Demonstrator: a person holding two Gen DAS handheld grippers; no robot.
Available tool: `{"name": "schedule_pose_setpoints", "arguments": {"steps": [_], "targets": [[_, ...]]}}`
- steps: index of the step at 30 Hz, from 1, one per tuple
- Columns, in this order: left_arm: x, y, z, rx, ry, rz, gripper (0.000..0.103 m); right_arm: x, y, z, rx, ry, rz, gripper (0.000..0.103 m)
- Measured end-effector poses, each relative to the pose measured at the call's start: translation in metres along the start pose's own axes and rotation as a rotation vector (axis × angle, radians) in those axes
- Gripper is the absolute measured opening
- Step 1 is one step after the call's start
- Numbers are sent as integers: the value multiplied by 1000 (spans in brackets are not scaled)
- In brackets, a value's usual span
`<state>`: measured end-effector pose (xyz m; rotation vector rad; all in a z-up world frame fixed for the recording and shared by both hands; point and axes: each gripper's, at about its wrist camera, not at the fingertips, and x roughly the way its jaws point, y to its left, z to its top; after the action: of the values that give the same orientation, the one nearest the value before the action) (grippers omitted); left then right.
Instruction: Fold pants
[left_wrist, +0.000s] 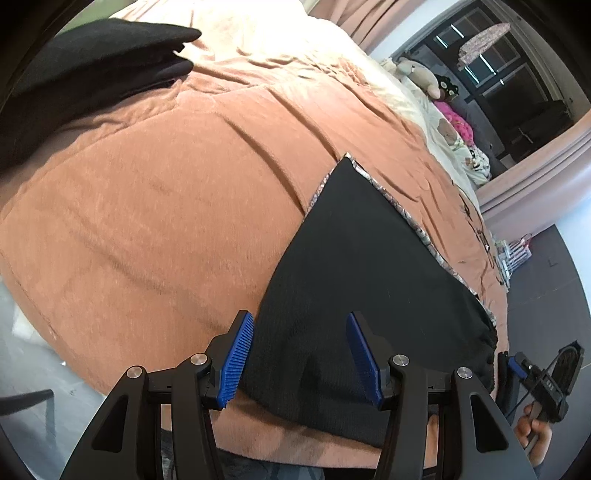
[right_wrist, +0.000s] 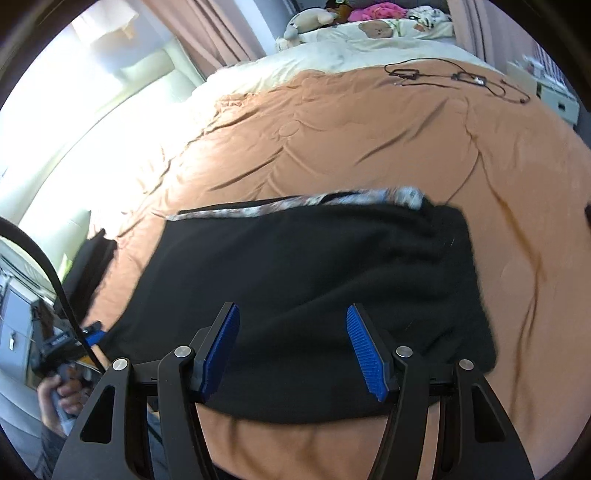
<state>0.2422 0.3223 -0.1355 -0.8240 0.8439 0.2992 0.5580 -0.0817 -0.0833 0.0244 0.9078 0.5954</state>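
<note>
Black pants (left_wrist: 362, 280) with a patterned edge lie folded flat on the orange bedspread (left_wrist: 147, 206). The same pants (right_wrist: 314, 280) fill the middle of the right wrist view, a patterned strip along their far edge. My left gripper (left_wrist: 299, 354) hovers open above the pants' near corner, nothing between its blue pads (left_wrist: 238, 358). Over the pants' near edge my right gripper (right_wrist: 291, 350) is open too, its pads (right_wrist: 365, 354) clear of the cloth. Each view catches the other gripper at its edge, held by a hand (left_wrist: 532, 432).
A stack of folded black clothes (left_wrist: 85, 74) lies at the far left of the bed. Cables (right_wrist: 454, 77) trail across the far right of the bedspread (right_wrist: 369, 140). Plush toys and pillows (right_wrist: 354, 22) sit at the head. Curtains and dark floor surround the bed.
</note>
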Motion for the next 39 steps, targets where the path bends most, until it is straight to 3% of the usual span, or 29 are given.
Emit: {"name": "schedule_pose_setpoints", "arguments": {"steps": [7,12,17,32,33,35,39], "targets": [[7,-20,38,80,14,27,55,22,-4,37,-93,36,-57,59],[24,-40,70,156,26,45,55,30,-22,56,-92,46,-82,59],[50,-57,93,206,44,59,55,37,-33,65,-127,66,-118,70],[118,-96,135,316,108,68,55,88,-50,83,-219,147,-172,70],[123,-98,138,320,113,64,55,92,-52,82,-222,152,-173,68],[132,-100,145,325,116,69,55,99,-56,82,-231,169,-174,42],[151,-106,156,347,116,85,55,104,-64,80,-230,177,-193,29]]}}
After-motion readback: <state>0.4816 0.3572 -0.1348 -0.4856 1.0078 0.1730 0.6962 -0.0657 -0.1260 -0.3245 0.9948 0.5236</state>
